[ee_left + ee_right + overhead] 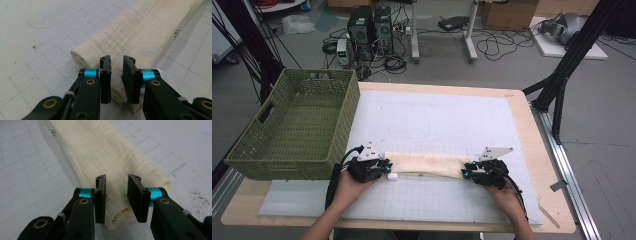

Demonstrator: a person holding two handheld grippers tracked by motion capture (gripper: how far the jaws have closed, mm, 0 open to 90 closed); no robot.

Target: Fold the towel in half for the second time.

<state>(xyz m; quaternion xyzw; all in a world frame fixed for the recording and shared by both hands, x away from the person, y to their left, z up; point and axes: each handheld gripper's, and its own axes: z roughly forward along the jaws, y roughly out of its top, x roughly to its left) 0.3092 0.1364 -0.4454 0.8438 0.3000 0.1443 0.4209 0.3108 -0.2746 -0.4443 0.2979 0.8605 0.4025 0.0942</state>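
Note:
A cream cloth [427, 164] folded into a long narrow band lies across the white gridded mat [437, 115]. My left gripper [388, 169] sits at the band's left end and my right gripper [467, 172] at its right end. In the left gripper view the cloth [140, 35] runs away from the gripper [116, 62], whose jaws stand a little apart over the folded end without pinching it. In the right gripper view the jaws of the gripper [117, 180] stand wider apart, straddling the cloth's end [100, 152] with the pads off it.
A green woven basket [347, 115] stands at the table's left, its corner close to my left gripper. The wooden table edge [532, 140] frames the mat on the right. Computers, cables and stands sit on the floor beyond.

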